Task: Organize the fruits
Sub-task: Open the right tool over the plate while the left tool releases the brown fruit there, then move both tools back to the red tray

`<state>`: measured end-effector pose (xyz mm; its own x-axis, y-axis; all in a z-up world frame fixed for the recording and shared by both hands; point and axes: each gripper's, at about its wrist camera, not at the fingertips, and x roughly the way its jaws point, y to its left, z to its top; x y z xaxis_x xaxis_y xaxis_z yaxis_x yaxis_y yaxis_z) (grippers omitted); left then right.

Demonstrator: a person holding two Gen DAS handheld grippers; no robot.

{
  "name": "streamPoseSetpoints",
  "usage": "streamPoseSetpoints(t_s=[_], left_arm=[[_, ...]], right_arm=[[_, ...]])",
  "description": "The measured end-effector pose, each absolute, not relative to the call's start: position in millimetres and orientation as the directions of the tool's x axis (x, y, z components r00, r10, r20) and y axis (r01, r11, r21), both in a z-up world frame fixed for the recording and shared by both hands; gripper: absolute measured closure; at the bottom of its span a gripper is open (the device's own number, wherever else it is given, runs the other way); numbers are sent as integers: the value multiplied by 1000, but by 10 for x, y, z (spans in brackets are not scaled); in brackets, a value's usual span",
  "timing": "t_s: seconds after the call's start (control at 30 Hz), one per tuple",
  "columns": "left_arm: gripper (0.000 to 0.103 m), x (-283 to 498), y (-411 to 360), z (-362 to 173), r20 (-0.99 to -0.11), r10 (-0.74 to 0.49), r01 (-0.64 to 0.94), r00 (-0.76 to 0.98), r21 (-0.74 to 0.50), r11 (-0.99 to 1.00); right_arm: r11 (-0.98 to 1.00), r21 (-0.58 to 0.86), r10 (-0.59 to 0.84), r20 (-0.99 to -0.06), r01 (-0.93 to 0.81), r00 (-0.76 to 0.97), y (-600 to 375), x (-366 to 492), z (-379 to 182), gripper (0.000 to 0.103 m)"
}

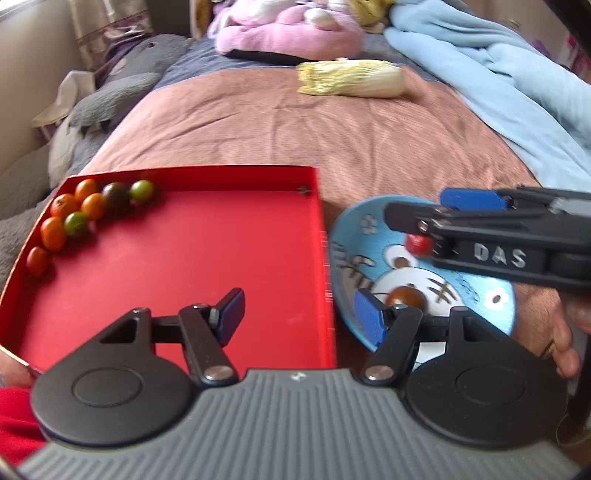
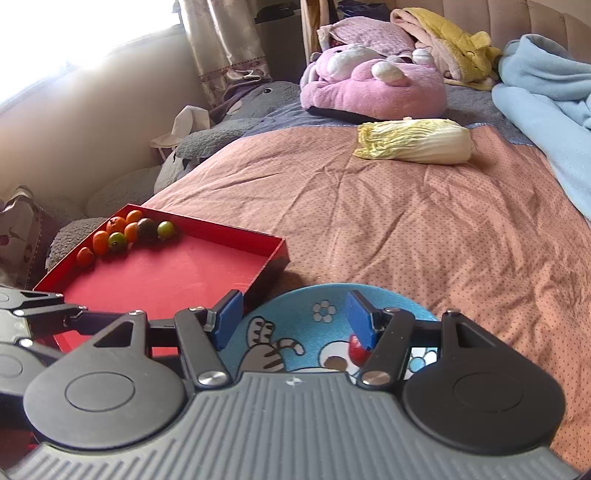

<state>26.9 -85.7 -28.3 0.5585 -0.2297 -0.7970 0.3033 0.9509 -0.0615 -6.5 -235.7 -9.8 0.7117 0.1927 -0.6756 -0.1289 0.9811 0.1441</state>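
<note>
Both grippers wide open, nothing held: right gripper [image 2: 294,319] over blue plate [image 2: 406,299] w/ red tomato [image 2: 357,349] (by its right finger), left gripper [image 1: 299,314] above red tray [image 1: 184,258] edge, tomatoes [image 1: 88,210] in far-left corner.

Sunlit bedroom: pink bedspread [image 2: 406,229], curtained window [image 2: 74,29], perhaps a padded headboard [image 2: 517,18].

Bright daylight from blown-out window [image 2: 55,33] at left; fisheye edges warped, slightly soft
</note>
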Motion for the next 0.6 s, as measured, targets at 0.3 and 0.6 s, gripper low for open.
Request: streamPoseSetpoints(t_s=[0.3, 0.6], left_arm=[[35, 403, -480, -282, -793, -173, 203, 583, -64, 977], [35, 513, -171, -289, -796, -119, 130, 593, -52, 990]], right_arm=[[971, 131, 233, -679, -198, 696, -2025, 8, -67, 36], [959, 130, 272, -680, -253, 681, -1740, 192, -88, 35]])
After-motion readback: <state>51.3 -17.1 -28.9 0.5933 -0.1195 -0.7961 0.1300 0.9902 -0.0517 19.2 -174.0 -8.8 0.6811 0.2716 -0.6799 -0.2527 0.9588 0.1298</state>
